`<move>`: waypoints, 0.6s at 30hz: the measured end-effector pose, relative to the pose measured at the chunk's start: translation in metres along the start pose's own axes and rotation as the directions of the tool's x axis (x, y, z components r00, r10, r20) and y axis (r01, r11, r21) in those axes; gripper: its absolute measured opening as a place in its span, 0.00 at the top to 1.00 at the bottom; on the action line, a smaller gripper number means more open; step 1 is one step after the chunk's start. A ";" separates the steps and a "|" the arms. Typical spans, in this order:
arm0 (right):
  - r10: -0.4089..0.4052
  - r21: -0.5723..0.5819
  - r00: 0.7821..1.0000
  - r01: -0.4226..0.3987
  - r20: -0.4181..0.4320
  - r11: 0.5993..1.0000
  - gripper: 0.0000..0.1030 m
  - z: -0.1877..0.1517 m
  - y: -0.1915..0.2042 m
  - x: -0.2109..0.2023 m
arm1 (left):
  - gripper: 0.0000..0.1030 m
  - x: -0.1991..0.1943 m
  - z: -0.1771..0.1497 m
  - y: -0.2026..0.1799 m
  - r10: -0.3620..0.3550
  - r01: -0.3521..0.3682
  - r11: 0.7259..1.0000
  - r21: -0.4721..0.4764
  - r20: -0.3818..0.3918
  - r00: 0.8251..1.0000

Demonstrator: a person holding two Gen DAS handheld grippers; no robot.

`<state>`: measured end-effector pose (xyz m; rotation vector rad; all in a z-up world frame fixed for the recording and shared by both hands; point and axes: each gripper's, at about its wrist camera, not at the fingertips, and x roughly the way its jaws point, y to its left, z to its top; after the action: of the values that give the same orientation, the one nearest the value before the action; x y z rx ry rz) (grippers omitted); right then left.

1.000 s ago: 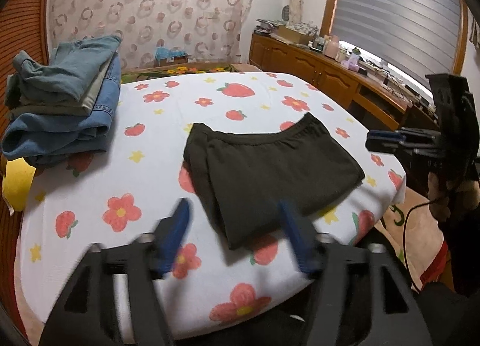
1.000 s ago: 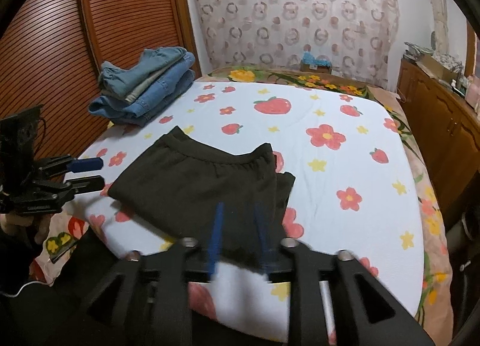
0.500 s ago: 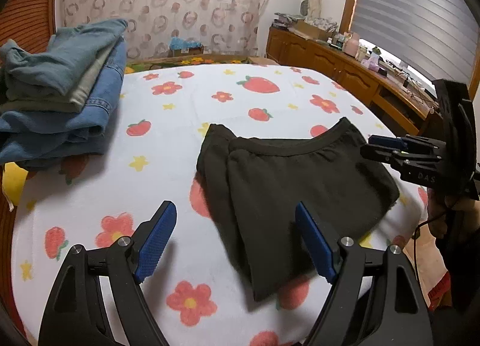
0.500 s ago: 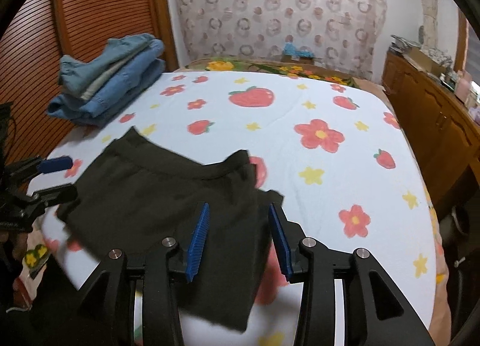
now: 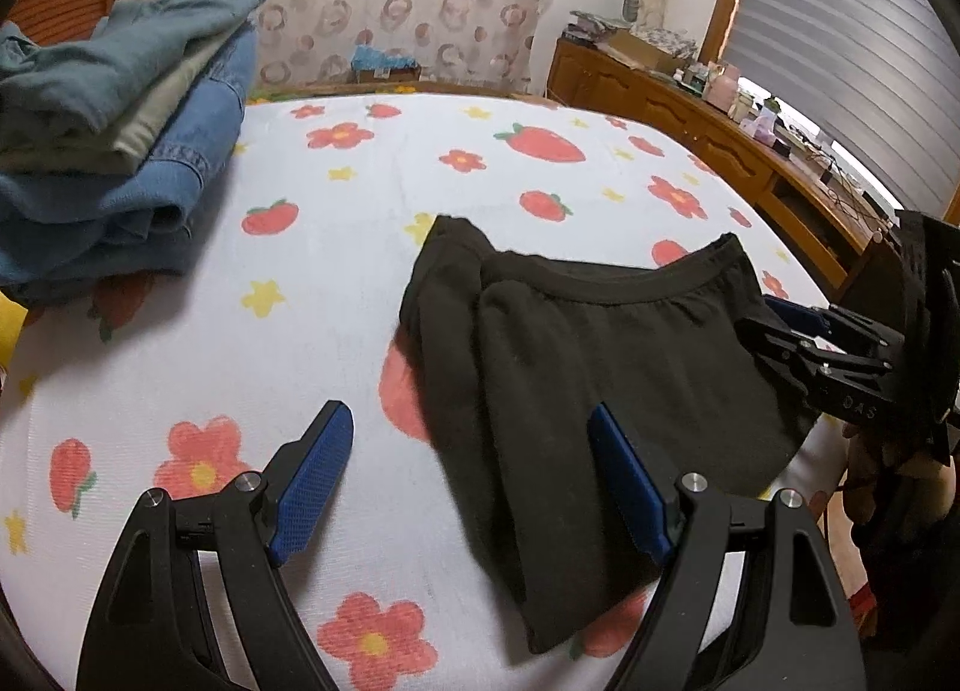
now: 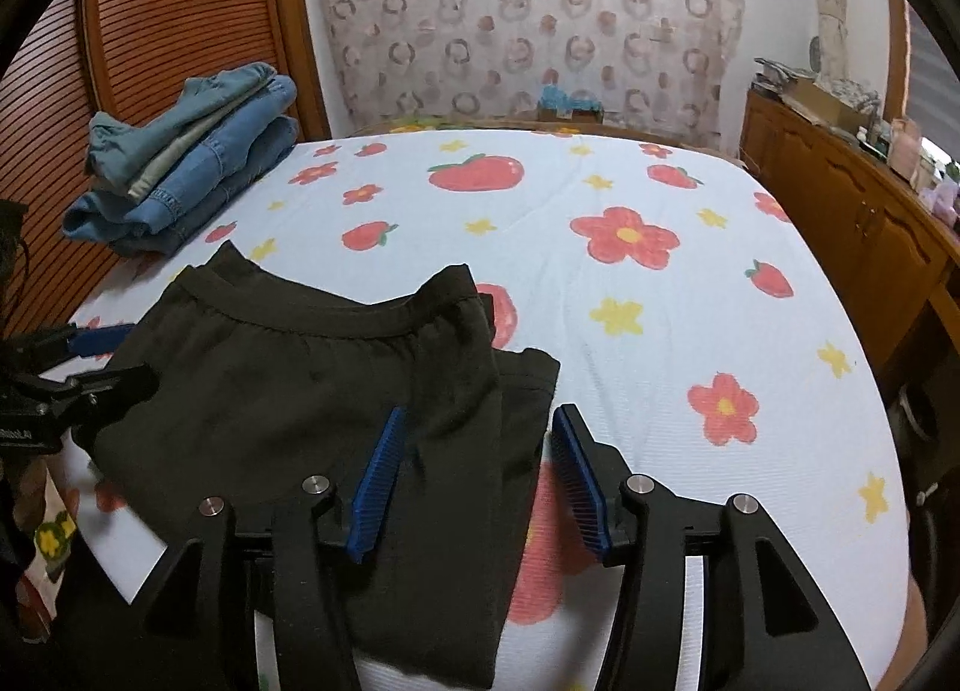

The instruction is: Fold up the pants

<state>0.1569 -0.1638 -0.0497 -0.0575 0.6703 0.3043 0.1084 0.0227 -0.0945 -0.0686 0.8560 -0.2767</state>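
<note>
Right gripper (image 6: pixel 474 469), jaws opening, has dropped toward the black pants (image 6: pixel 288 391) on the bed (image 6: pixel 690 331), its pads astride their folded edge; left gripper (image 5: pixel 474 469), wide and empty, hovers just beside them. Another fold looks imminent.

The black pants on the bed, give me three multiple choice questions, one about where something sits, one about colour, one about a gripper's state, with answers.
1. Where is the stack of jeans?
A. Far left of the bed, beyond the black pants
B. On the wooden dresser
C. On top of the black pants

2. What colour are the pads on the left gripper?
A. Red
B. Blue
C. Yellow

3. How does the right gripper stand?
A. Clamped shut on the jeans
B. Jaws apart, no fabric pinched
C. Holding a box

Answers: 1 A, the jeans lie by the bed's far left edge, behind the black pants. 2 B, both pads are blue. 3 B, its jaws are opening above the pants' edge.
</note>
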 end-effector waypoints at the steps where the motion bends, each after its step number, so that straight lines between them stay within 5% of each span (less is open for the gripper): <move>1: 0.003 0.003 1.000 -0.003 0.003 1.000 0.47 0.000 0.000 -0.001 | 0.20 0.000 0.000 0.000 0.003 -0.003 1.000 0.000 -0.001 1.000; 9: 0.001 -0.022 1.000 -0.001 -0.004 1.000 0.44 0.000 0.001 0.001 | 0.17 0.007 0.003 -0.007 0.044 -0.044 0.998 0.045 -0.009 0.999; 18: 0.003 -0.022 1.000 -0.003 -0.005 1.000 0.44 0.000 -0.001 0.001 | 0.17 0.007 0.016 -0.001 0.010 -0.010 1.000 -0.008 -0.036 0.999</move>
<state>0.1579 -0.1643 -0.0498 -0.0783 0.6718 0.3144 0.1246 0.0186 -0.0888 -0.0675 0.8933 -0.2657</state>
